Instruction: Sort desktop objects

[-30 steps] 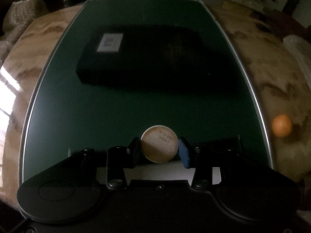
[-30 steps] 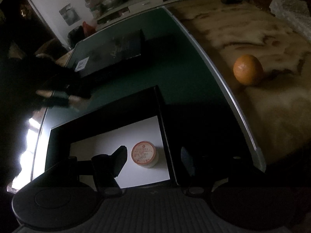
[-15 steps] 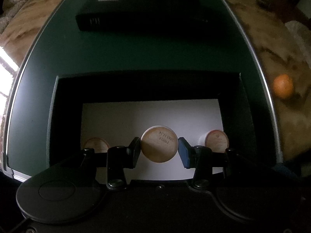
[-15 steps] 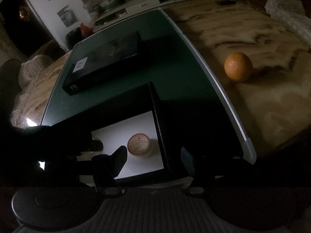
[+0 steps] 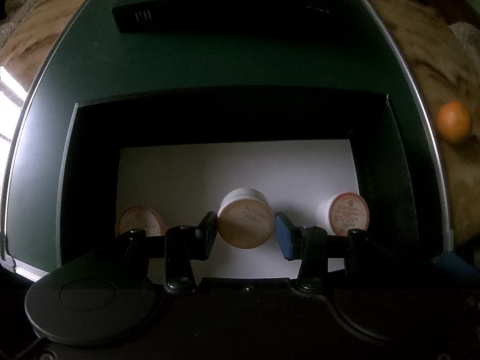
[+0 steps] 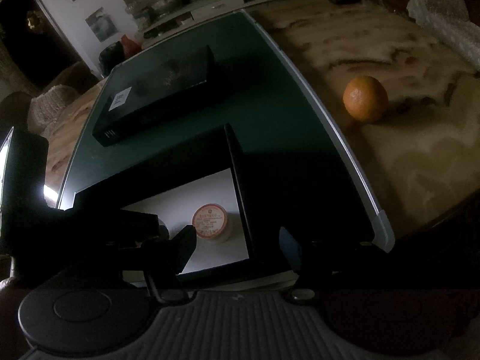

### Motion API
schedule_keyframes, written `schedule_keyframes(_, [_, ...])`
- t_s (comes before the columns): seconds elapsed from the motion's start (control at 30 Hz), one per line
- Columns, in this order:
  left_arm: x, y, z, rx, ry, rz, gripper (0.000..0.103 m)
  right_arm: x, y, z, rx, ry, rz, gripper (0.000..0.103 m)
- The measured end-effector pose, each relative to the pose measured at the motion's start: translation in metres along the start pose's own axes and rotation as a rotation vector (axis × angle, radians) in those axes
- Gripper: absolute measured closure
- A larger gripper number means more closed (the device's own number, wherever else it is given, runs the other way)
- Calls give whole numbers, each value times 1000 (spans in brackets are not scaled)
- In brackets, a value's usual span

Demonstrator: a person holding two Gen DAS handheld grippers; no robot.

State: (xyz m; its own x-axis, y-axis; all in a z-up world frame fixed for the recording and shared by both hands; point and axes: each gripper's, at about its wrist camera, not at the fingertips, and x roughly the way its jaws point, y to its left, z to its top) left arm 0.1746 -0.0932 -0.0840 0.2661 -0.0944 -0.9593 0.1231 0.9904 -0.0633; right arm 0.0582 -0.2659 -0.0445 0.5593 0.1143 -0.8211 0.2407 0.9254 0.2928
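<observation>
My left gripper holds a small round white jar with a tan base just above the white floor of an open black box; a thin gap shows at the right pad. Two more jars lie in the box: one with an orange-rimmed label at the right, one at the left, partly behind my fingers. In the right wrist view my right gripper is open and empty over the box's right wall, beside the right jar. The left gripper shows there as a dark shape.
A closed black box with a white label lies at the back of the green mat. An orange sits on the marbled tabletop to the right of the mat's silver edge; it also shows in the left wrist view.
My left gripper has carried the jar back from over the mat and down into the open box. Its jaws have widened slightly. My right gripper has barely moved.
</observation>
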Motion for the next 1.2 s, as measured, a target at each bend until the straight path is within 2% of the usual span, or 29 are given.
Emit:
schedule_keyframes(0.6, [5, 0, -5, 7, 28, 11, 61, 1, 2, -2, -1, 5, -5, 37])
schedule_keyframes(0.63, [2, 0, -6, 10, 24, 13, 55, 1, 2, -2, -1, 4, -6, 37])
schedule_keyframes(0.73, [-8, 2, -9, 23, 7, 23, 27, -1, 3, -2, -6, 4, -4, 36])
schedule_keyframes(0.87, [-39, 13, -15, 0, -45, -22, 22, -3, 8, -2, -17, -1, -2, 35])
schedule_keyframes(0.97, [-63, 30, -19, -48, -90, -27, 18, -7, 15, 1, -26, -7, 2, 34])
schedule_keyframes(1.0, [-72, 37, -21, -64, -109, -18, 17, -9, 18, 2, -34, -9, 2, 30])
schedule_keyframes(1.07, [-86, 50, -25, -87, -136, 16, 8, -13, 29, 5, -66, -9, 2, 18])
schedule_keyframes(1.1, [-91, 57, -29, -96, -144, 37, 7, -15, 35, 5, -87, -12, 3, 14])
schedule_keyframes(1.2, [-100, 77, -42, -123, -150, 89, 6, -18, 56, 5, -145, -24, 17, 14])
